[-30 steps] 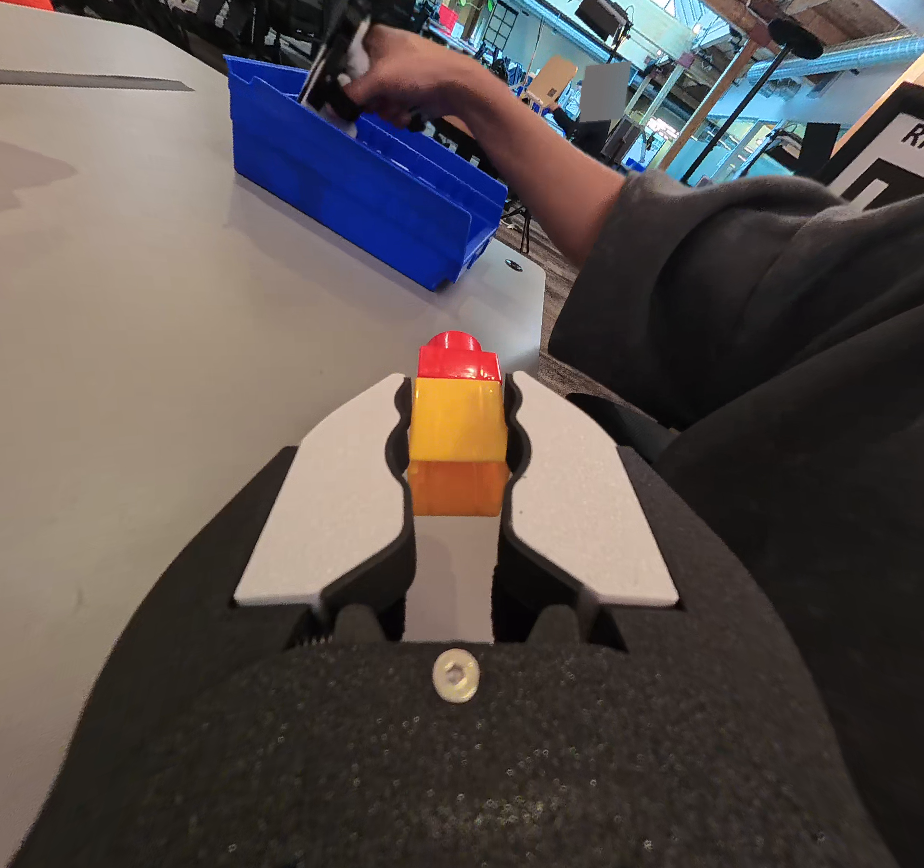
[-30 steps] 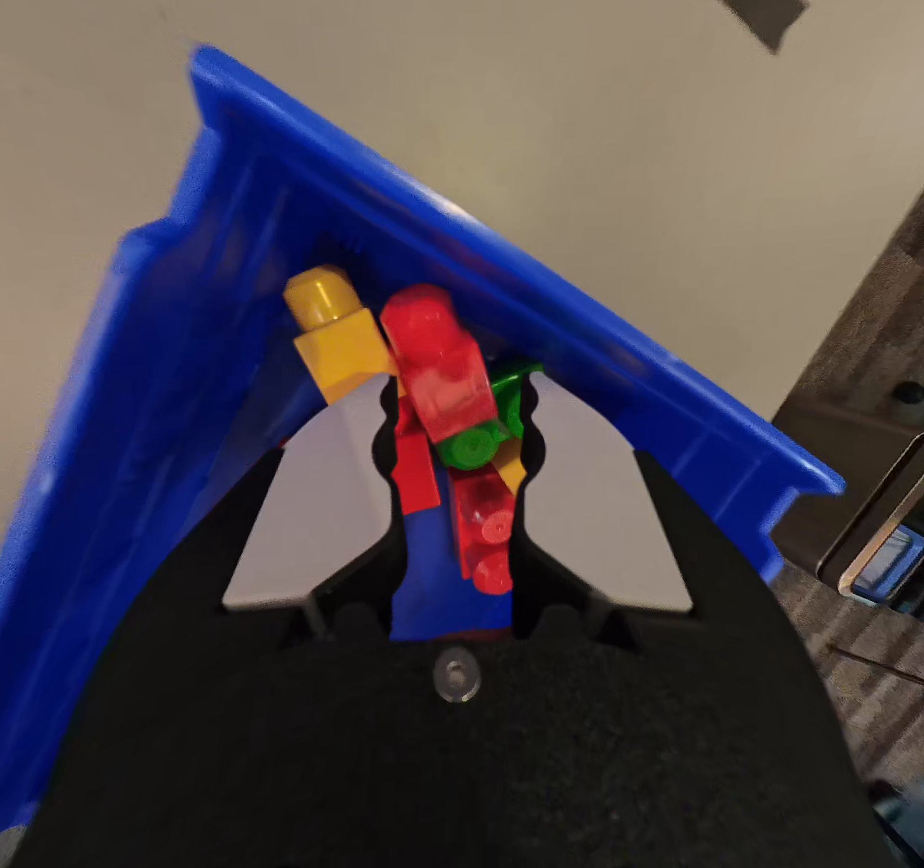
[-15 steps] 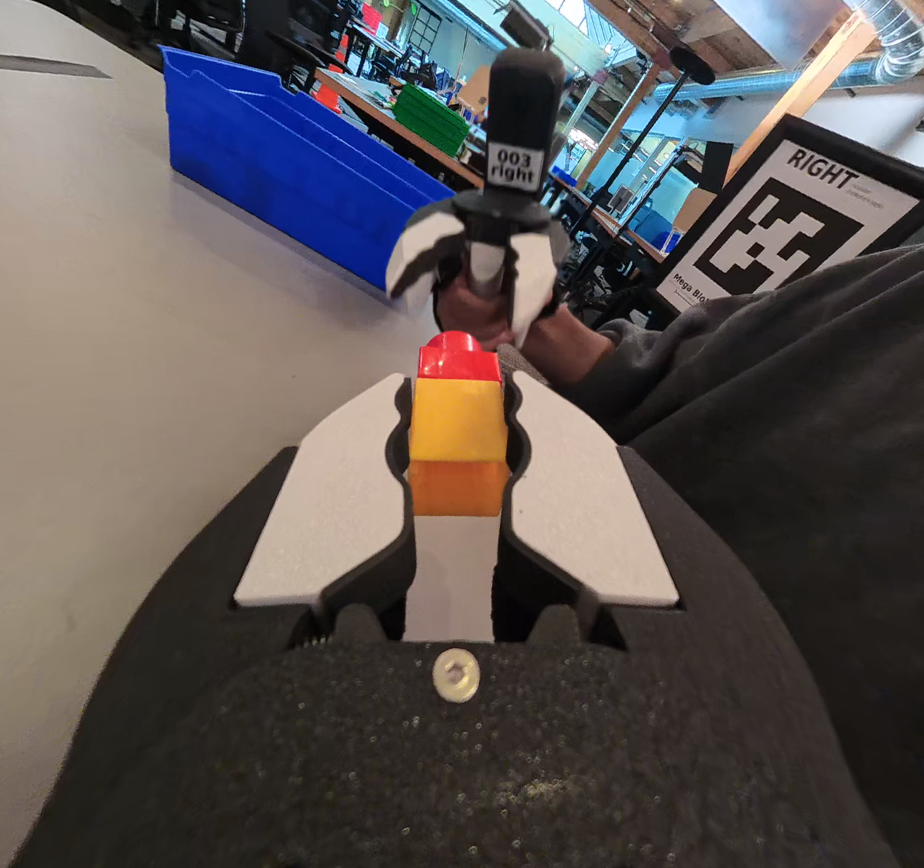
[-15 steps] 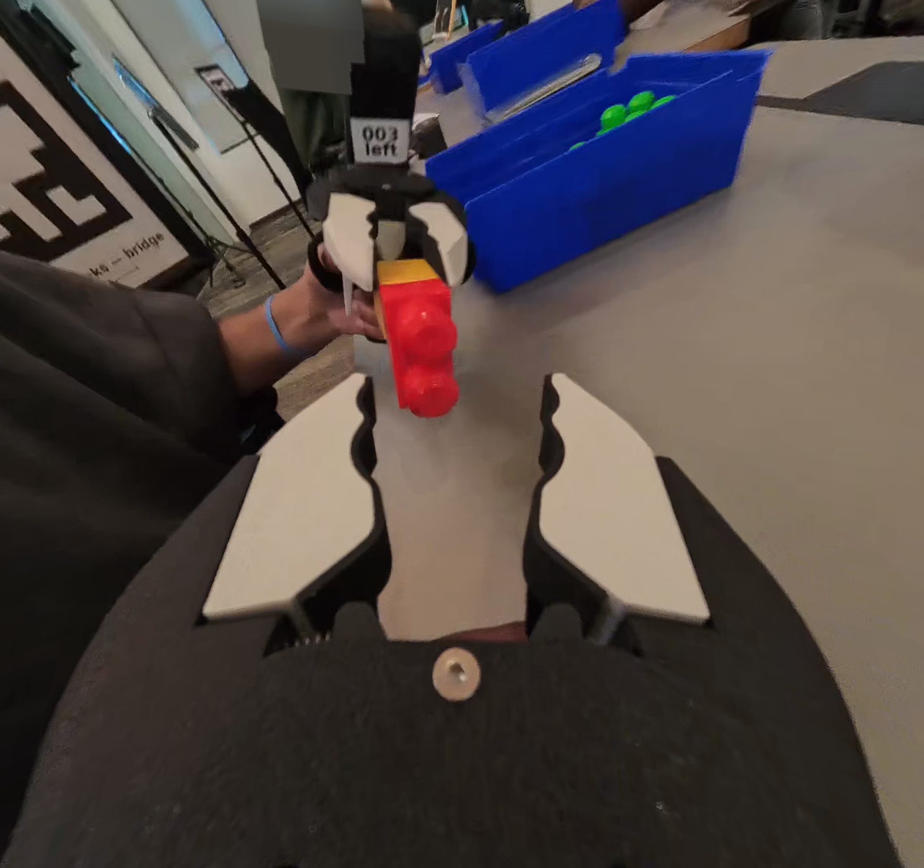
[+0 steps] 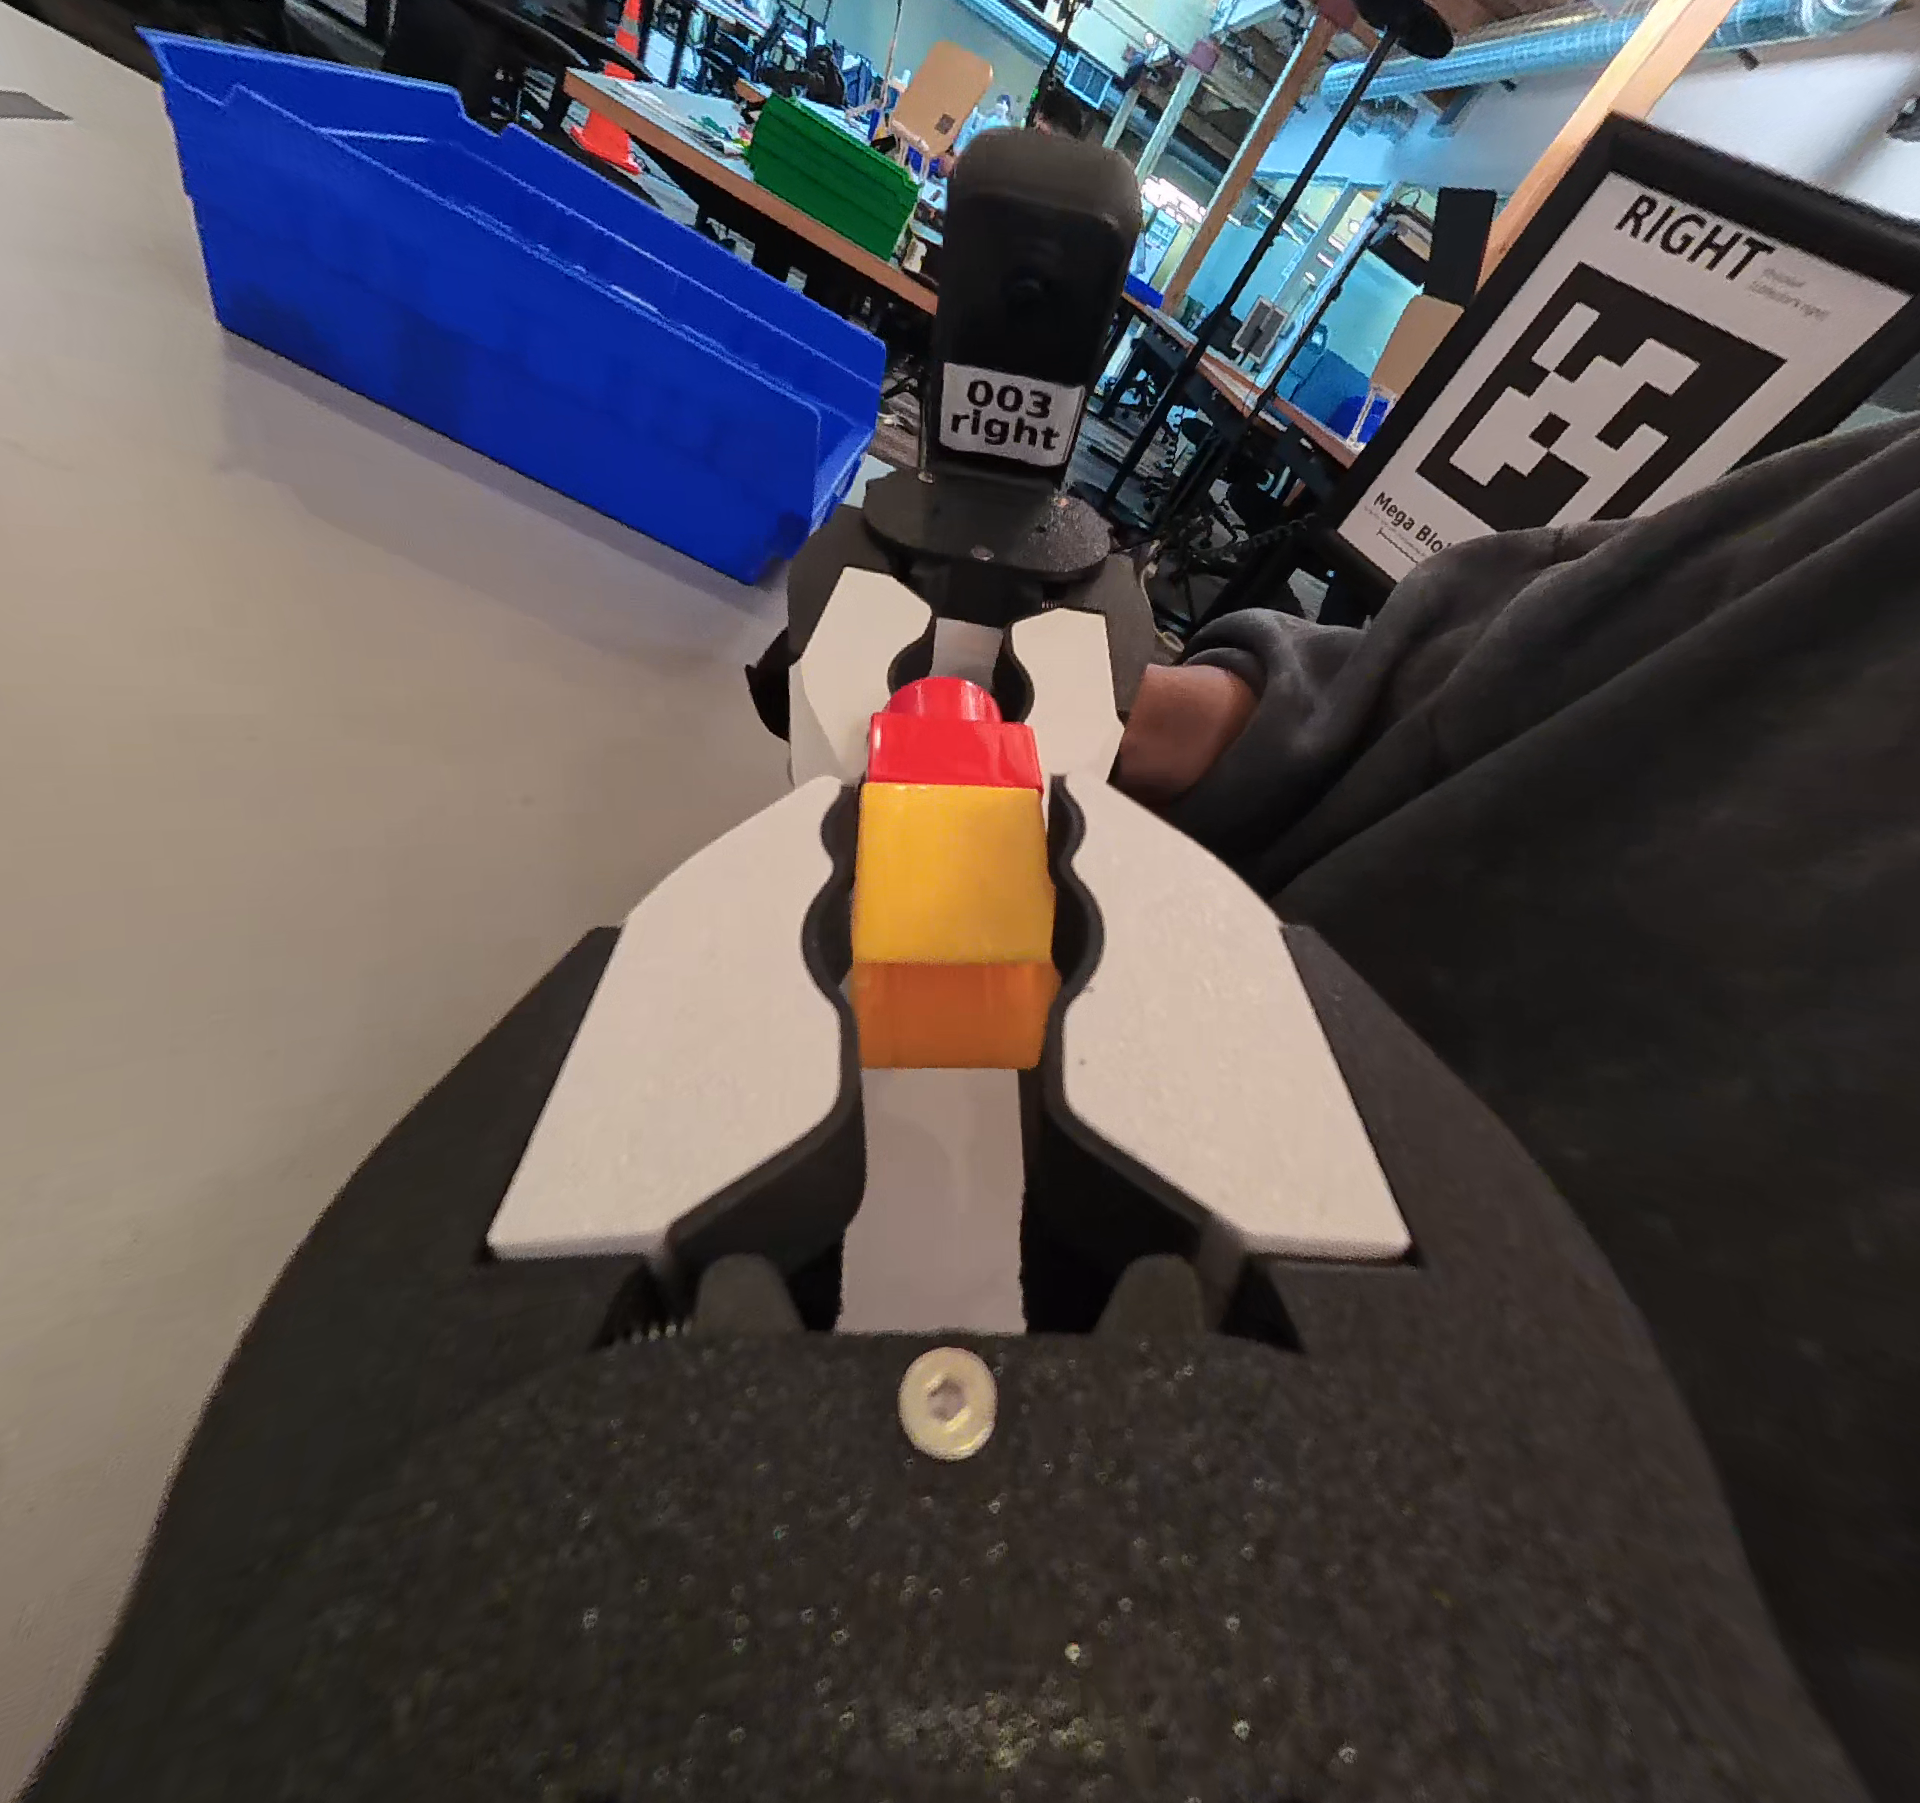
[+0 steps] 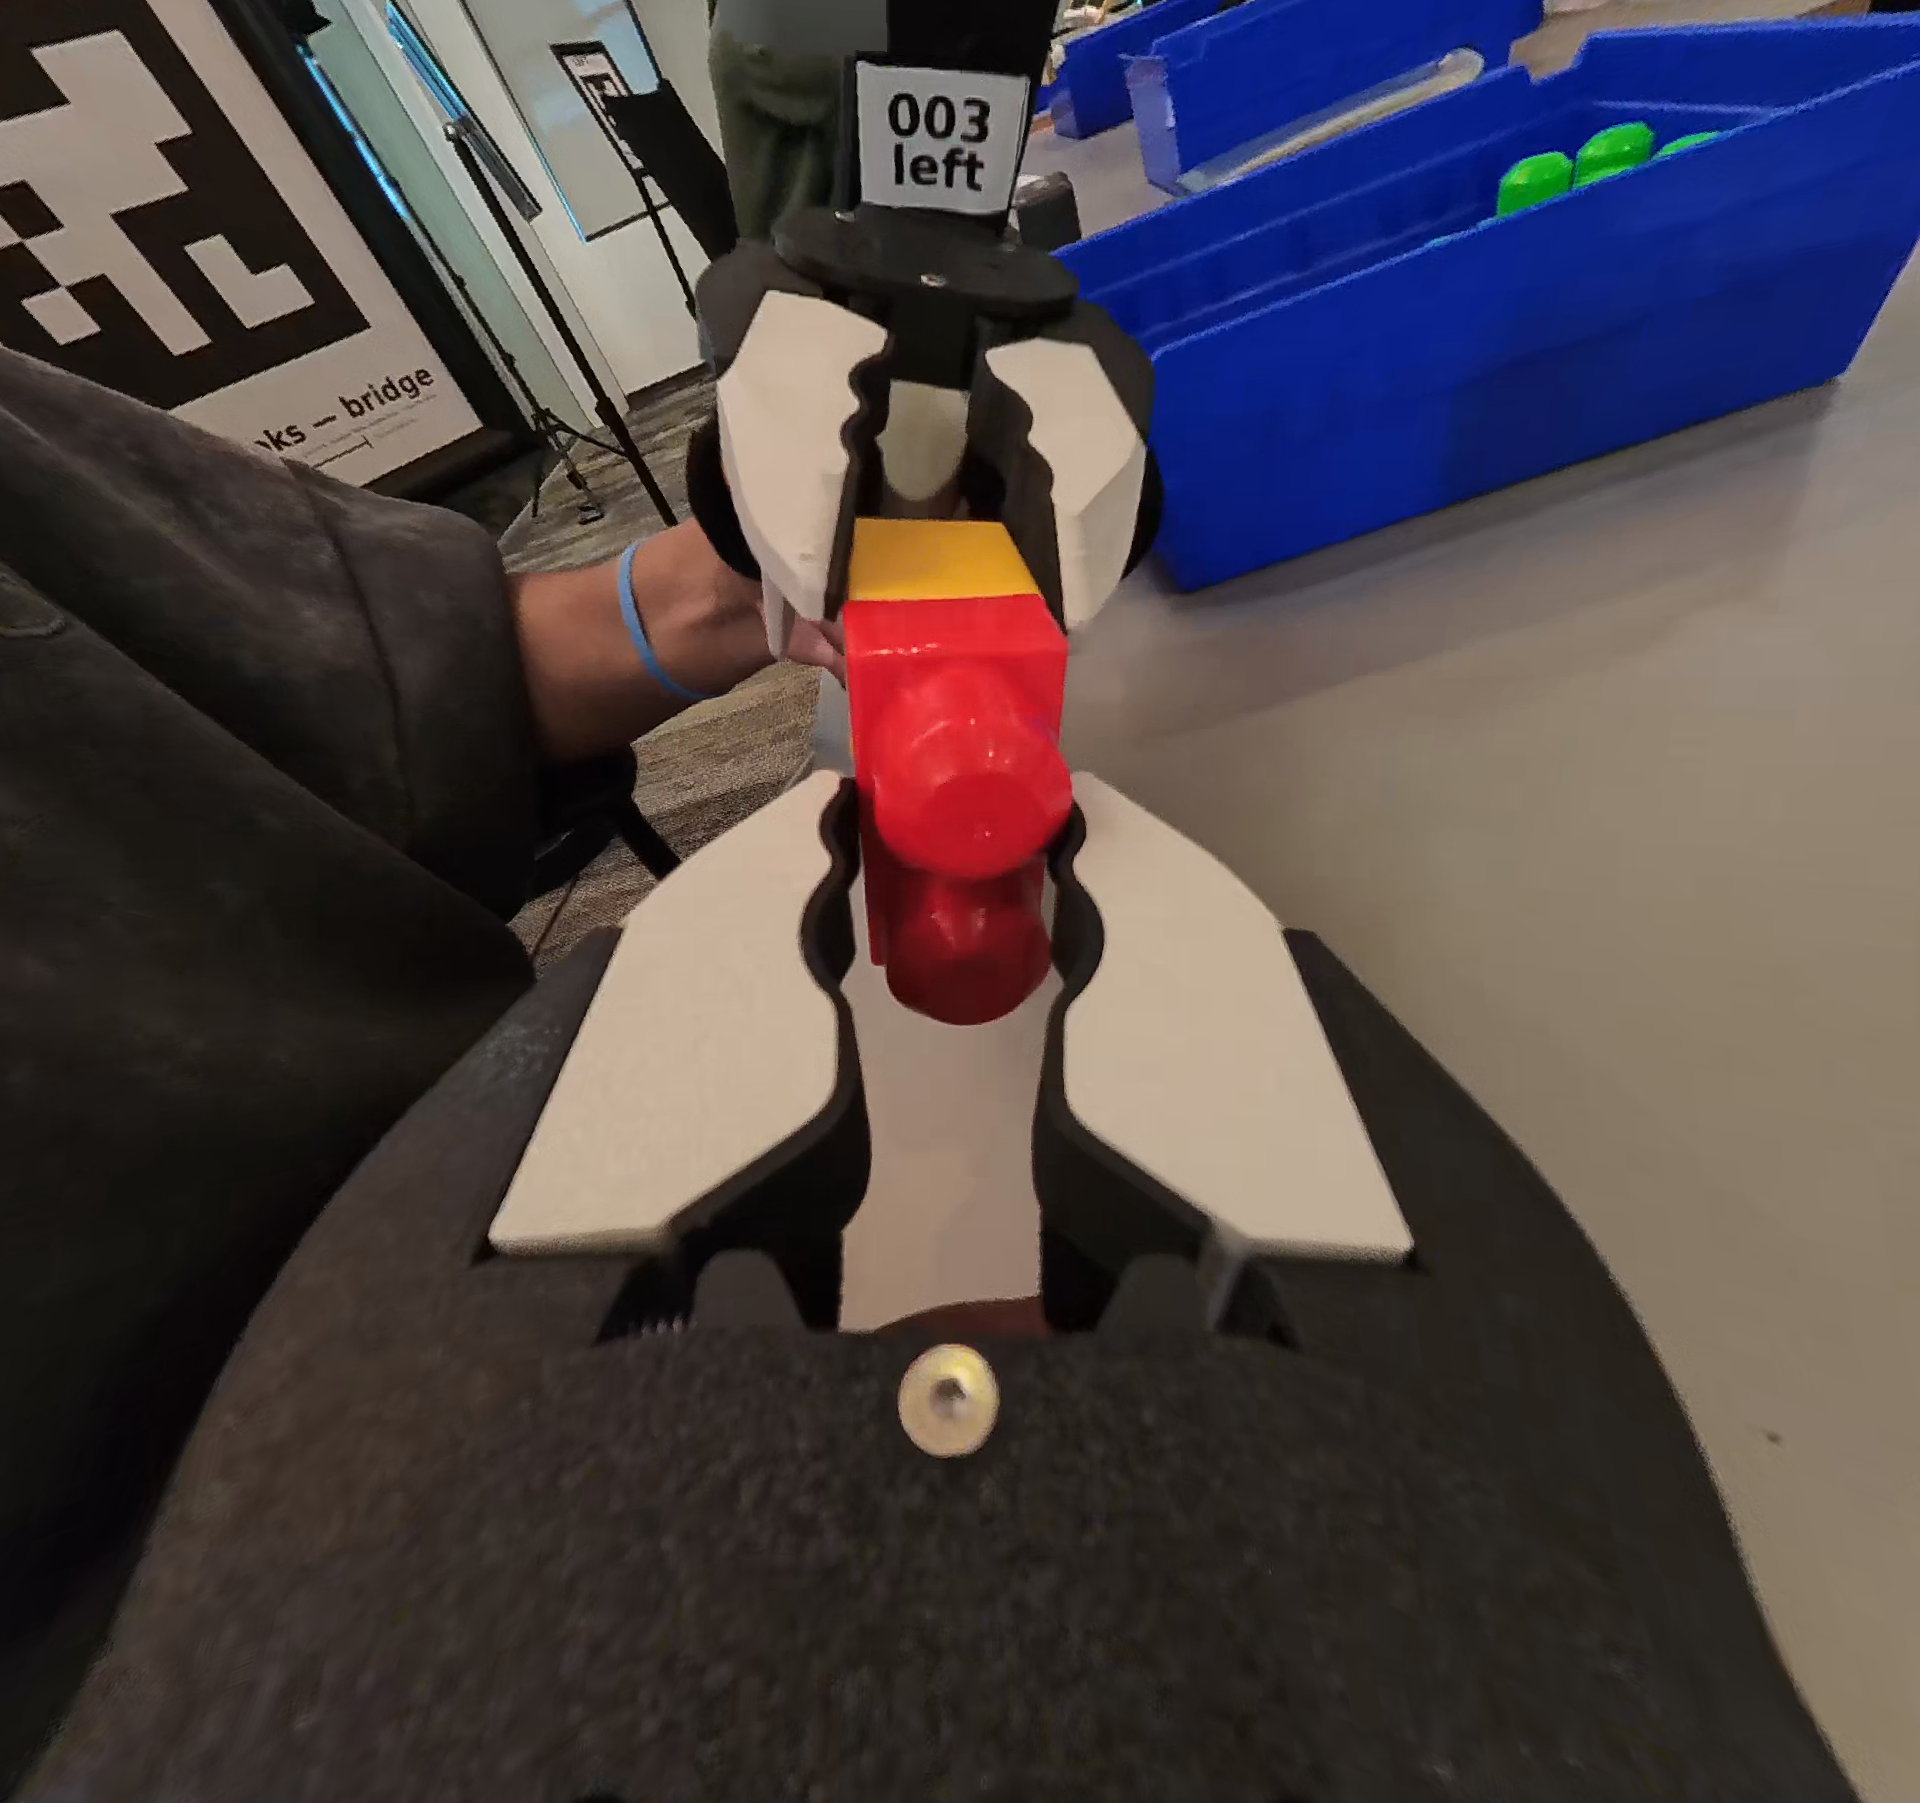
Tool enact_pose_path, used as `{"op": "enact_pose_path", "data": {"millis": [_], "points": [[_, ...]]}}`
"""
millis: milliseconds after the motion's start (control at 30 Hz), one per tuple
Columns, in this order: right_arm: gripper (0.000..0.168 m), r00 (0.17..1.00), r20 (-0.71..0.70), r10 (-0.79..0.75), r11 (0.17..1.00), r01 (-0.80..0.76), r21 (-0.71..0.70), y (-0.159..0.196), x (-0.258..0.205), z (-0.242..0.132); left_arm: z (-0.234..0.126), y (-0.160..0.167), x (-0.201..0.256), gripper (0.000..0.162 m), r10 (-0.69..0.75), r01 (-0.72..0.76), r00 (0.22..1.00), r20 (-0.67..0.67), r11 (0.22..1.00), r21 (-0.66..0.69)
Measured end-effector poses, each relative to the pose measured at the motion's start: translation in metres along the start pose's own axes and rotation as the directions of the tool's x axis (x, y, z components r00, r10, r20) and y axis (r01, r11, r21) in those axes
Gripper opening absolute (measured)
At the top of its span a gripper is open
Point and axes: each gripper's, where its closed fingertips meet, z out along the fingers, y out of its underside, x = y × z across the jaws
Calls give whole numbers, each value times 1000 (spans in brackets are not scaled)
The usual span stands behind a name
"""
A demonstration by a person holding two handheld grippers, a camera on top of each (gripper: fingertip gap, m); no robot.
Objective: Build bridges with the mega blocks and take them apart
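Yellow plastic sits clamped between the fingers of the left gripper (image 5: 951, 880): it pinches the yellow block (image 5: 948, 875), with the red block (image 5: 954, 751) plugged onto its far end. Facing it head-on, the right gripper (image 6: 954, 906) has its jaws around the red block's two studs (image 6: 966, 818); the fingers look pressed to its sides, so I take it as gripped.

Both grippers hang over the near edge of the grey table (image 5: 312, 766), the joined pair of blocks held between them in the air. Farther left stands the blue bin (image 5: 499, 299), with green blocks (image 6: 1579, 158) inside.

This reads as the taking-apart step. Next, the two grippers should pull straight away from each other, perhaps with a slight rocking twist, while both keep a firm pinch.
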Motion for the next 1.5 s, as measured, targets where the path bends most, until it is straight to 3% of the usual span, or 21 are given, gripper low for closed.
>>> {"op": "enact_pose_path", "data": {"millis": [533, 1033, 1267, 1367, 1500], "points": [[34, 998, 39, 39, 998, -41, 45, -3, 4, -8, -4, 10, -6, 43, 51, -47, 997, 60, 997, -60], [34, 995, 48, 89, 980, -97, 173, -18, 6, -13, 3, -5, -4, 35, 5, -6, 1000, 11, 996, 84], [34, 993, 97, 60, 984, -75, 163, -22, -2, -16, -2, -2, 4, 35, 69, -69, 998, 3, 998, 10], [34, 990, 94, 107, 953, -129, 275, -43, 13, -54, -26, -13, -1, 35, 59, -61, 998, 26, 996, 68], [34, 993, -114, -34, 972, 59, 228, -67, 18, -100, -60, -25, -11, 35, 23, -34, 997, 73, 986, 162]]}}
